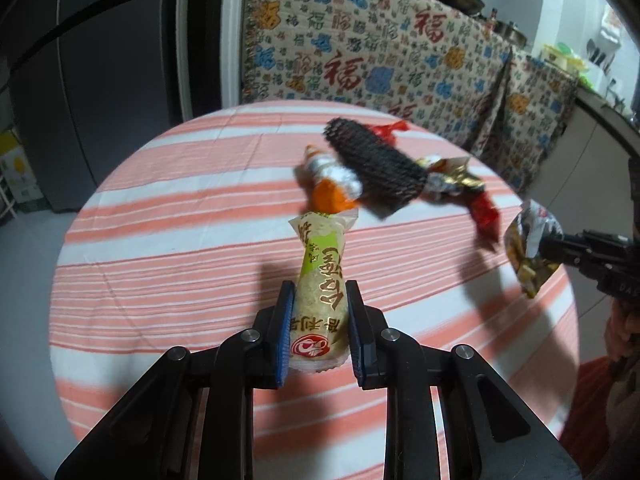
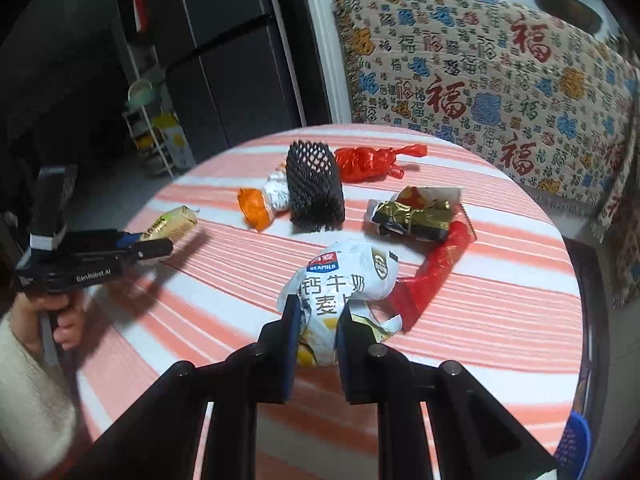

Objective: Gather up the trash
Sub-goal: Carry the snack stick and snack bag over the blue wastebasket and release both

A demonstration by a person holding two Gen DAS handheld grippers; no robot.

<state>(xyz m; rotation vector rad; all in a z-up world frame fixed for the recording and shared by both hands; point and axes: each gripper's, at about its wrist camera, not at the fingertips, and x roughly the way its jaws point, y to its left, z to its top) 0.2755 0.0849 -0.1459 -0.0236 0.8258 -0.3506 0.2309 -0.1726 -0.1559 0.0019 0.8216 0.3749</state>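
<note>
Two wrappers already pinched: left gripper clamps the yellow snack wrapper, long axis running fwd along the fingers; right gripper squeezes the white oat packet (both off the table). Remaining trash lies ahead, centre.

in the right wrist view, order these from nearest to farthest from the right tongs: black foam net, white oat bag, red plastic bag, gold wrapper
1. White oat bag: pinched in the right tongs.
2. Gold wrapper: beyond the bag, a little to the right.
3. Black foam net: mid-table, farther back and just left of centre.
4. Red plastic bag: at the table's far edge, right of the net.
</note>
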